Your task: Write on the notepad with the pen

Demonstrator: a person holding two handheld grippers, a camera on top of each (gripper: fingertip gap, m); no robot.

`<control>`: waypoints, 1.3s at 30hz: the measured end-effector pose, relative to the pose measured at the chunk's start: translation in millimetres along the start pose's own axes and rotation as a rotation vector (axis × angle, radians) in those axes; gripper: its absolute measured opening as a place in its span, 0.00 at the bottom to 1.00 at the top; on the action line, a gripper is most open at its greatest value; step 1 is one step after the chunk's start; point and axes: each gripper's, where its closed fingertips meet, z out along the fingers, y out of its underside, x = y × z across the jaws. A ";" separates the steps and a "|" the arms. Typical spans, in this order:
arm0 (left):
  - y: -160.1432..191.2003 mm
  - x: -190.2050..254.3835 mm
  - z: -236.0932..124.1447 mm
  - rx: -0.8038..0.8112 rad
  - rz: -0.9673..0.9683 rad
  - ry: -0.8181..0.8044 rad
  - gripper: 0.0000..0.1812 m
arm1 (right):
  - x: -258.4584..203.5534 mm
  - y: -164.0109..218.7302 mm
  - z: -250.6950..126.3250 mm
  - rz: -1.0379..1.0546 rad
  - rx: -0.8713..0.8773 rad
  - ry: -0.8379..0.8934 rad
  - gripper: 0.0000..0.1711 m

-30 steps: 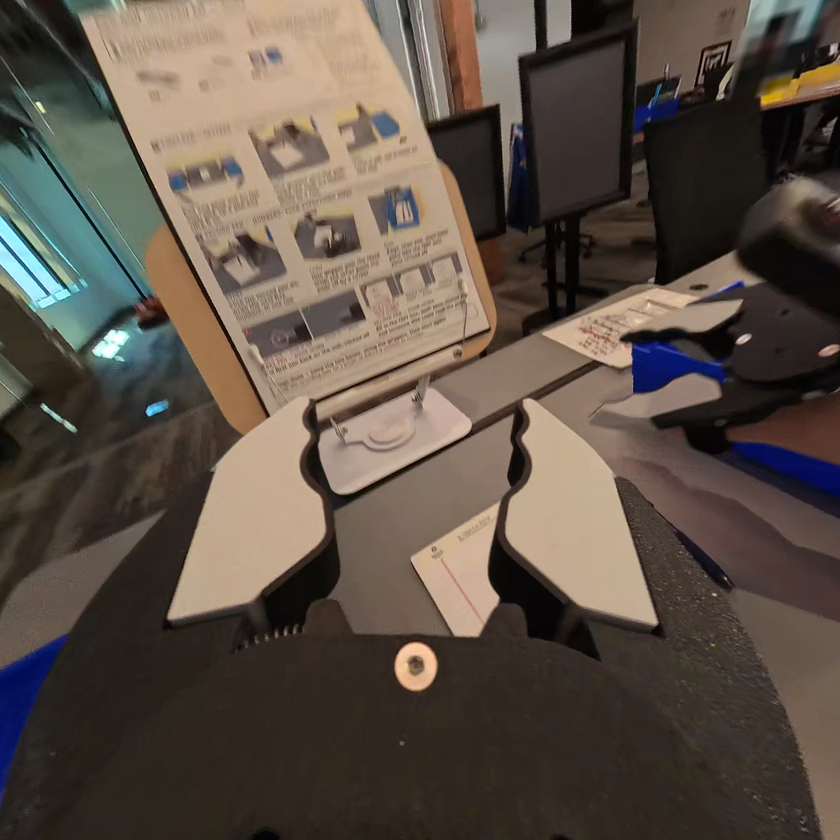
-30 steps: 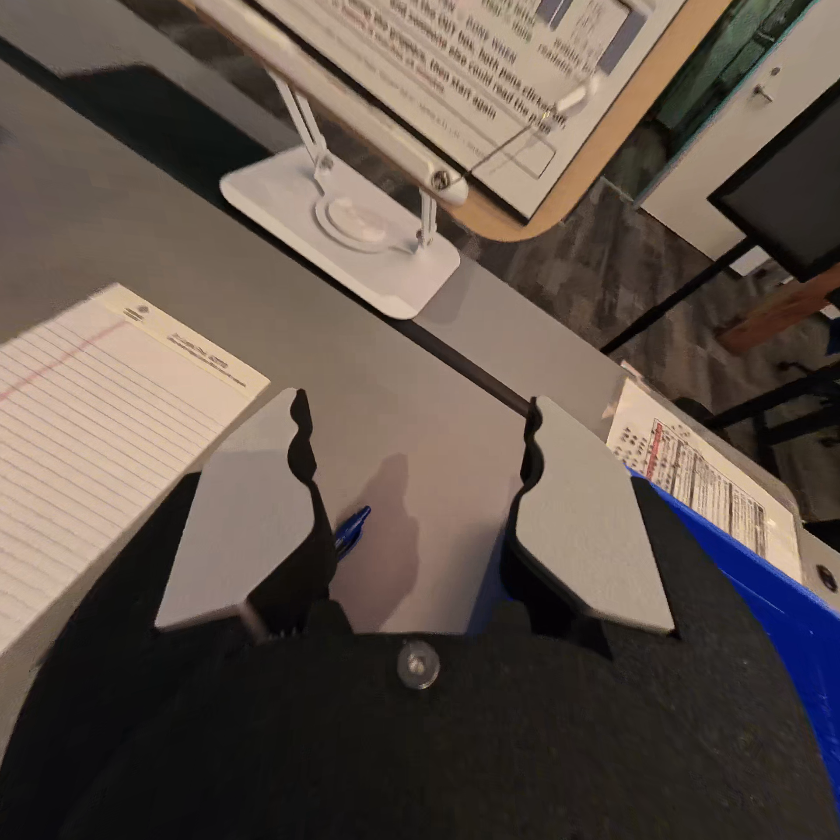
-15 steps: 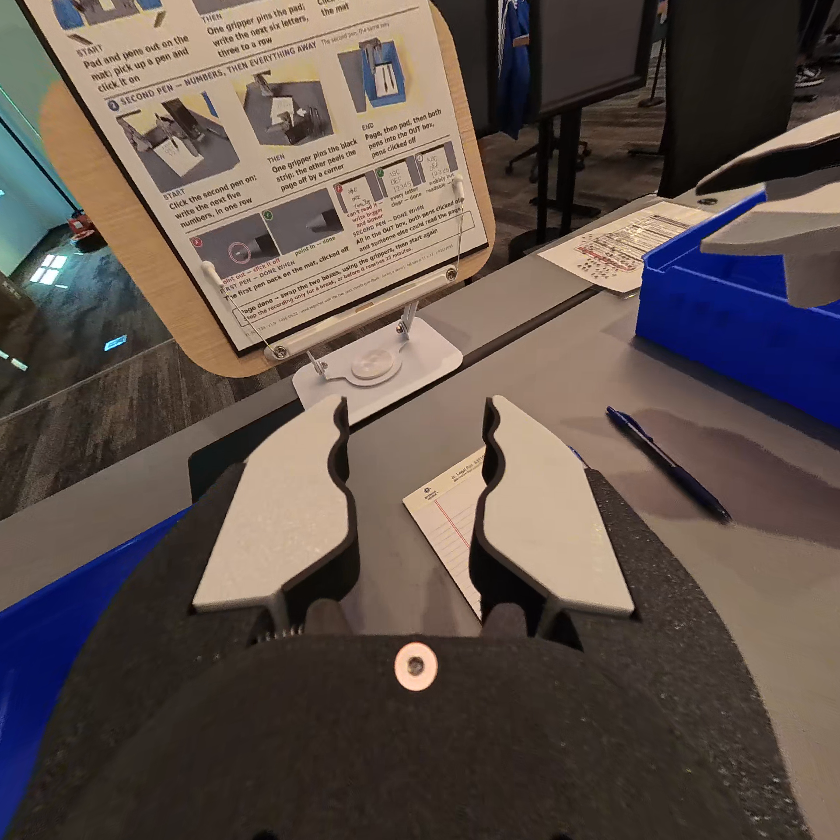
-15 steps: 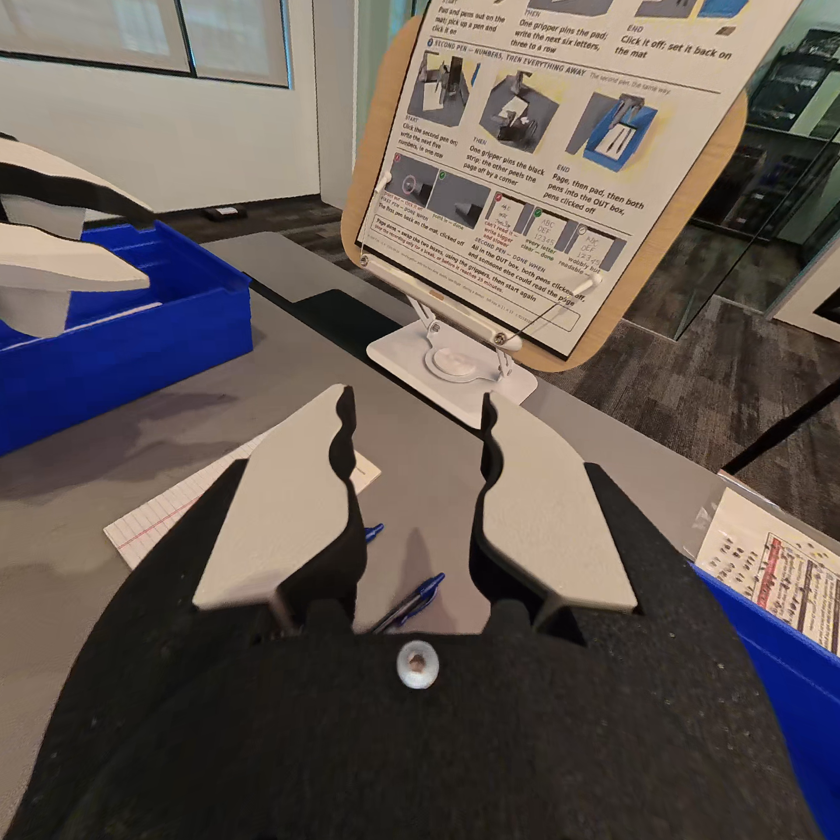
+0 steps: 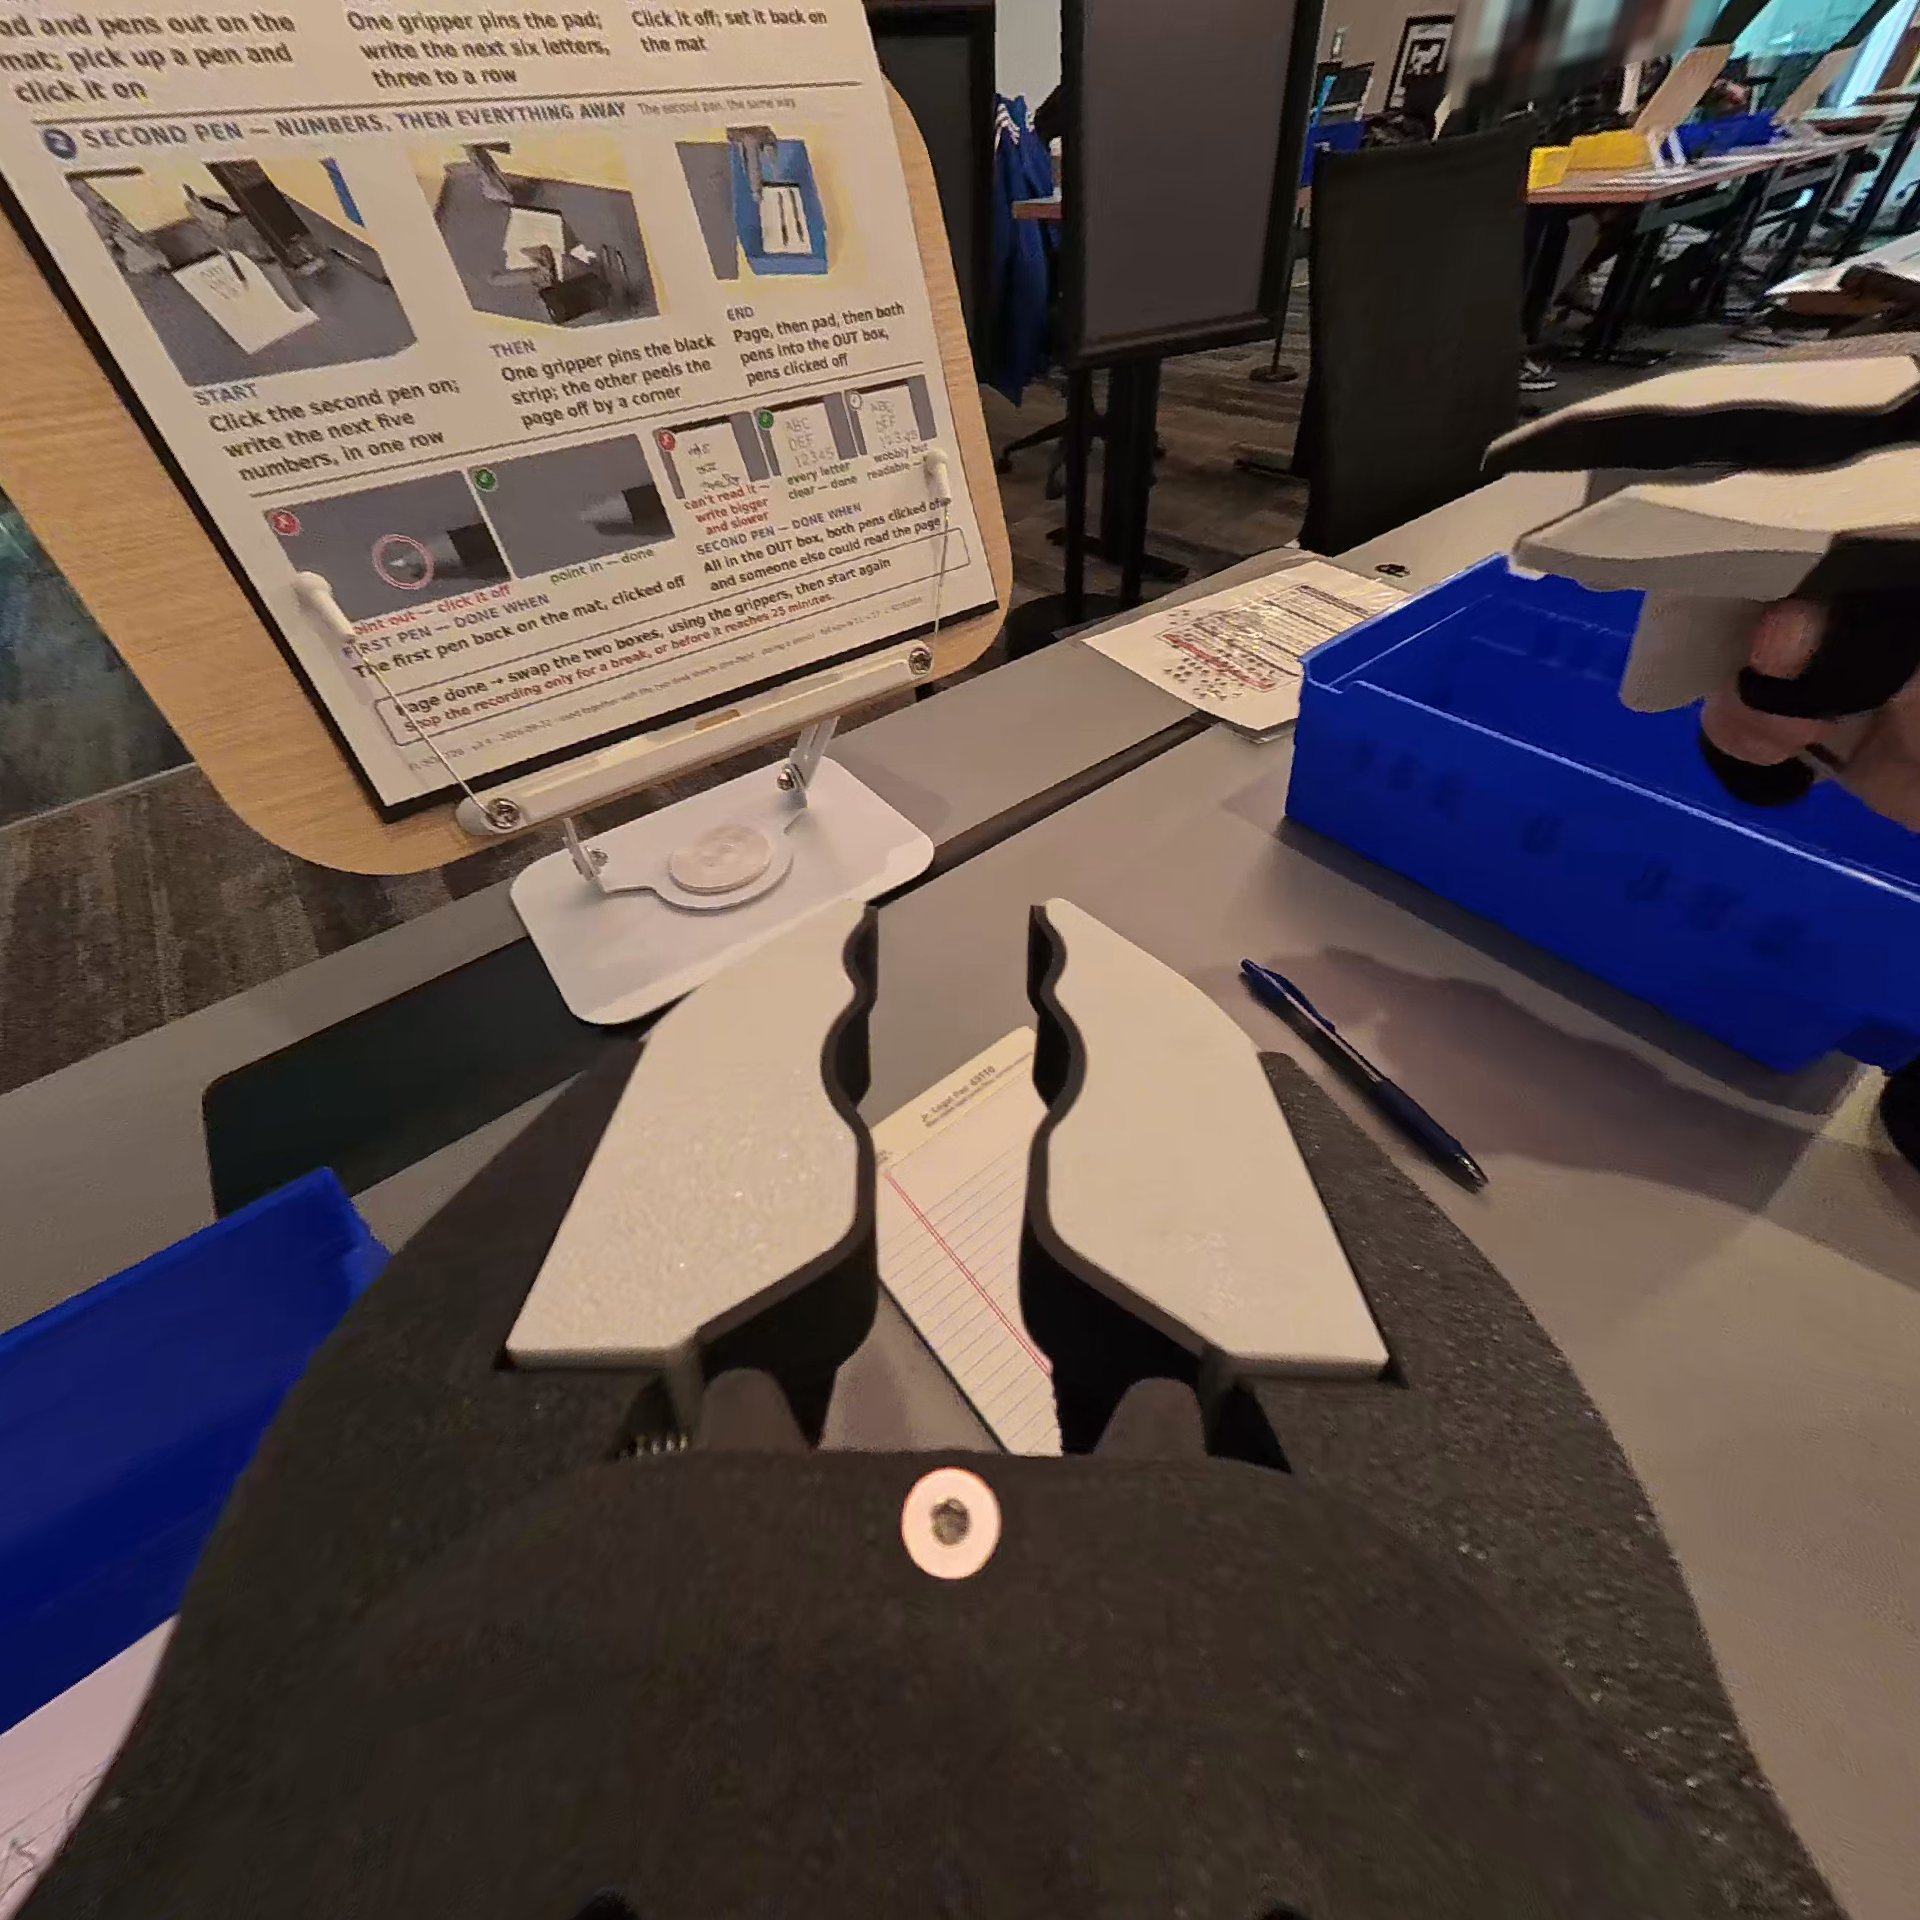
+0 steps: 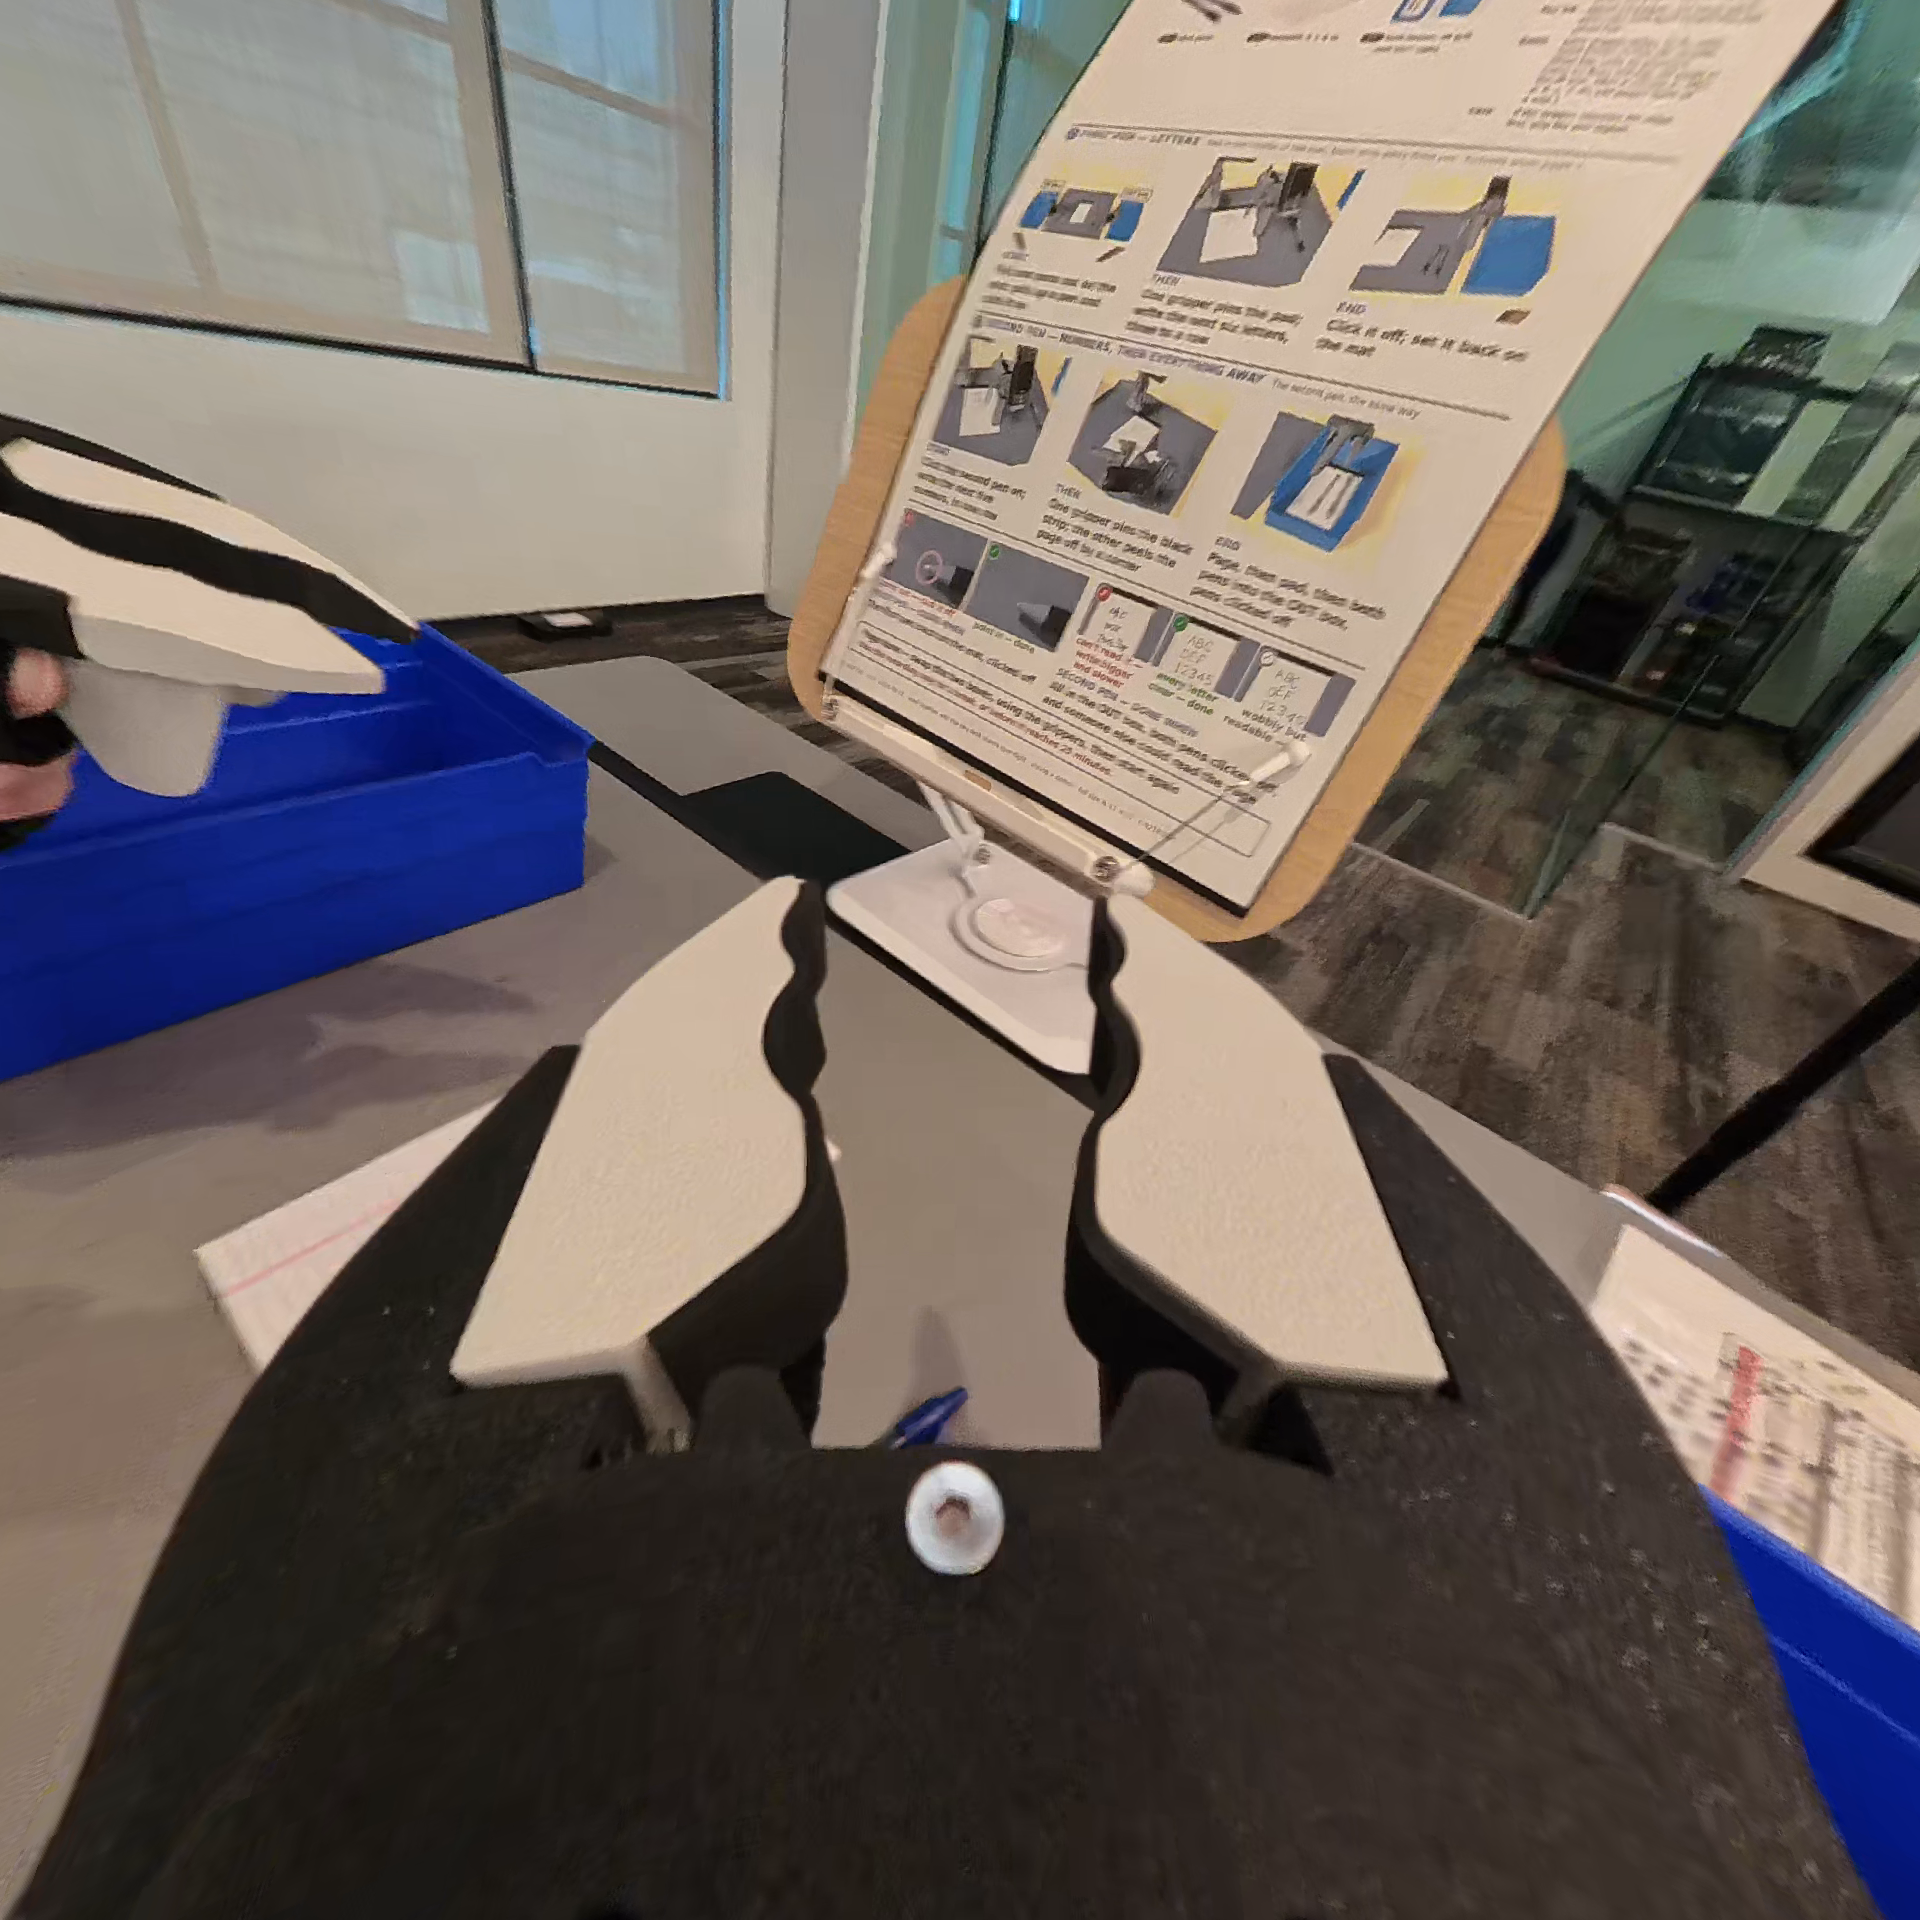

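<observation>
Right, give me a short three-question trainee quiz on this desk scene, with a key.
1. True or false: the pen lies on the notepad.
2. Which item sits on the desk behind the pen in the left wrist view? A) a blue bin B) a red mug C) a laptop
3. Fill in: the left hand-held gripper holds ____.

Key
1. False: the pen lies on the bare grey desk, to the right of the notepad and apart from it.
2. A.
3. Nothing: its jaws stand apart above the notepad; the right hand-held gripper is likewise open and empty.
</observation>
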 end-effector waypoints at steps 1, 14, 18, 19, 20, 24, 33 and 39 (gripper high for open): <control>1.1 1.4 0.3 -0.005 -0.002 0.011 0.15 | 2.4 3.0 0.5 -0.031 -0.007 0.028 0.26; 41.8 -24.6 11.0 -0.193 -0.062 -0.192 0.27 | -10.3 79.0 12.2 0.022 -0.440 -0.036 0.24; 61.8 -31.2 20.9 -0.272 0.006 -0.276 0.36 | -15.0 107.0 12.7 0.045 -0.578 -0.046 0.25; 65.0 -28.4 23.4 -0.281 0.009 -0.265 0.35 | -15.7 110.9 12.4 0.052 -0.598 -0.048 0.26; 67.6 -24.7 25.9 -0.289 0.004 -0.247 0.35 | -16.1 113.8 12.1 0.059 -0.613 -0.048 0.27; 72.8 -12.9 31.0 -0.306 -0.024 -0.184 0.34 | -16.7 116.7 11.1 0.069 -0.633 -0.042 0.29; 73.2 -12.0 30.5 -0.314 -0.026 -0.172 0.33 | -22.3 121.2 12.7 0.147 -0.639 -0.070 0.26; 58.4 -21.7 20.1 -0.272 -0.067 -0.168 0.32 | -46.0 114.4 11.9 0.317 -0.617 -0.149 0.21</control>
